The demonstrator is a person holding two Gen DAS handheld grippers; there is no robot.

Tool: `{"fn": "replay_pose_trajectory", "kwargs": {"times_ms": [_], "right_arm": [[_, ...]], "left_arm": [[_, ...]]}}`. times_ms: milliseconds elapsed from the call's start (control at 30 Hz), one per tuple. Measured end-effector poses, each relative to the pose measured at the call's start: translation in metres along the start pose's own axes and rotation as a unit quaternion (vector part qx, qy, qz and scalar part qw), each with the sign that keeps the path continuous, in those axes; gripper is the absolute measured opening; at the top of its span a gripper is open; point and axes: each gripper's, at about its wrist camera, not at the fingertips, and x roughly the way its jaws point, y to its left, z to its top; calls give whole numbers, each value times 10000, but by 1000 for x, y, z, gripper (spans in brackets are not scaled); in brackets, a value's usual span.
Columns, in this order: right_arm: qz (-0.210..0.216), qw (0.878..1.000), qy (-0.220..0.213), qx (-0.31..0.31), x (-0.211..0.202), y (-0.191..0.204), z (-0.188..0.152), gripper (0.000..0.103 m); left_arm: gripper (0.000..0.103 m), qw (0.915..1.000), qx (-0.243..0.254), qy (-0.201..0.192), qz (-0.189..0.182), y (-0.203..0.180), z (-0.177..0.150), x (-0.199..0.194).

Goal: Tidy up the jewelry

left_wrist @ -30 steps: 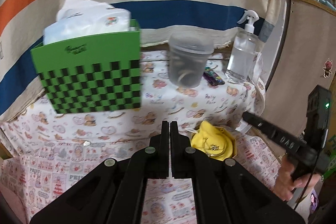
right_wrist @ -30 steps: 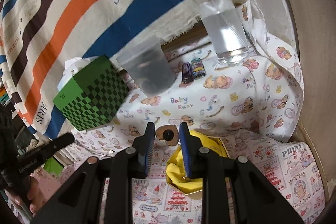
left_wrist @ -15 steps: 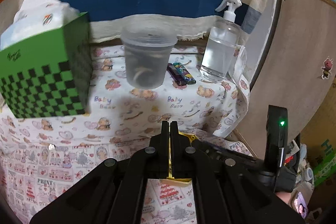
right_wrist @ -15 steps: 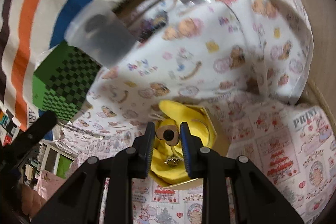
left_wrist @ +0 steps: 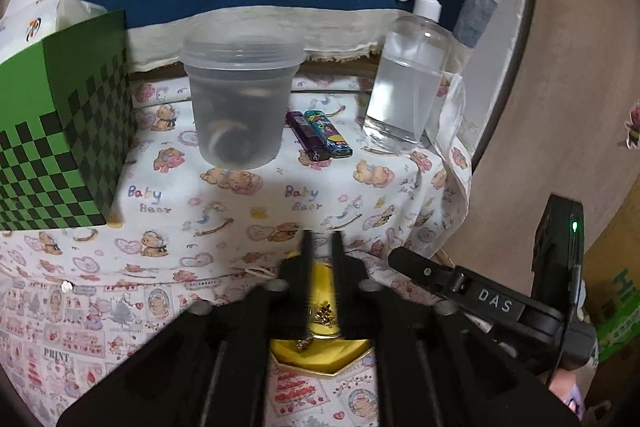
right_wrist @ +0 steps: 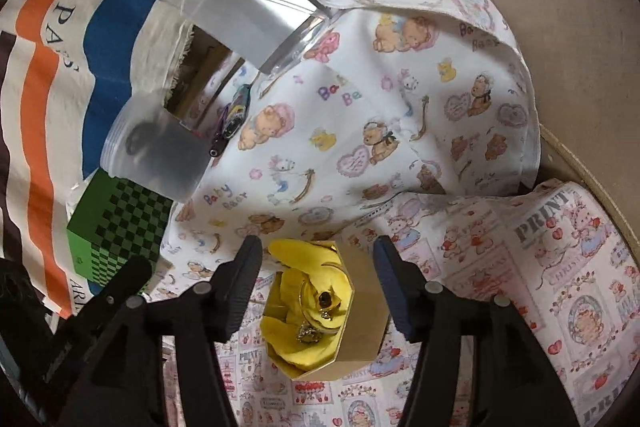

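- Since a second ago both grippers have come down over the gold hexagonal box (right_wrist: pixel 360 307); the brown round piece that sat between the right gripper's (right_wrist: pixel 318 261) fingers is gone from them, and a dark-centred piece now lies in the box.
- The box holds crumpled yellow lining (right_wrist: pixel 312 291) with small gold jewelry (right_wrist: pixel 308 335) on it.
- The right gripper's jaws are opening, spread on either side of the box, pressing on nothing.
- The left gripper (left_wrist: pixel 322 247) hangs just above the box; its jaws are opening, a narrow gap, nothing pinched.
- Behind the box stands a lidded translucent cup (left_wrist: pixel 240 103).
- Left of the box: a green checkered box (left_wrist: pixel 60 131).
- Two lighters (left_wrist: pixel 320 135) and a spray bottle (left_wrist: pixel 412 79) stand beyond the box, right of the cup.
- Printed cloth (right_wrist: pixel 400 115) lies under the box.
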Motion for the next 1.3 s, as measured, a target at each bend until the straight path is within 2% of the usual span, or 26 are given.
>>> {"fn": "replay_pose_trajectory", "kwargs": {"times_ms": [67,167,233,300,400,500,567,700,833,933,967,1000,1067,1100,1200,1300], "right_arm": [[-93,9999,-75,-78,-2,2,0,60],[-110,9996,-142,-215,-4,9,-2,62],[-84,9994,-179,-282,-3,13,-4,67],[-111,9990,-289,-328,-5,17,-6,68],[-238,9974,-446,-515,-7,25,-9,73],[-251,9958,-543,-689,-9,32,-12,77],[-239,9953,-563,-753,-8,36,-15,78],[-200,9938,-518,-964,-6,44,-20,79],[-187,9911,-401,-1258,-1,56,-27,79],[-208,9866,-359,-1578,3,68,-36,79],[-227,9847,-351,-1690,4,72,-39,79],[-224,9829,-343,-1792,5,76,-42,79],[-226,9819,-306,-1854,7,79,-47,79],[-161,9821,-230,-1862,10,80,-49,79],[-86,9837,-70,-1794,17,79,-51,79],[-201,9819,-95,-1883,17,81,-53,79]], "left_arm": [[35,9999,103,-104,81,0,-3,-6],[35,9992,170,-237,270,3,-7,-20],[39,9985,133,-359,392,9,-10,-32],[56,9973,125,-487,536,15,-13,-43],[74,9935,287,-695,853,24,-22,-62],[79,9879,411,-895,1197,38,-31,-78],[80,9869,352,-946,1257,50,-34,-85],[81,9870,139,-811,1378,78,-38,-82],[81,9884,-101,-515,1423,106,-48,-67],[74,9880,-227,-366,1483,122,-56,-52],[66,9883,-269,-312,1466,127,-58,-47],[54,9896,-319,-233,1386,132,-60,-41],[40,9919,-325,-1,1225,143,-61,-23],[34,9911,-260,165,1295,149,-61,-11],[21,9871,-63,555,1502,162,-62,20],[15,9851,-321,779,1503,179,-67,43]]}}
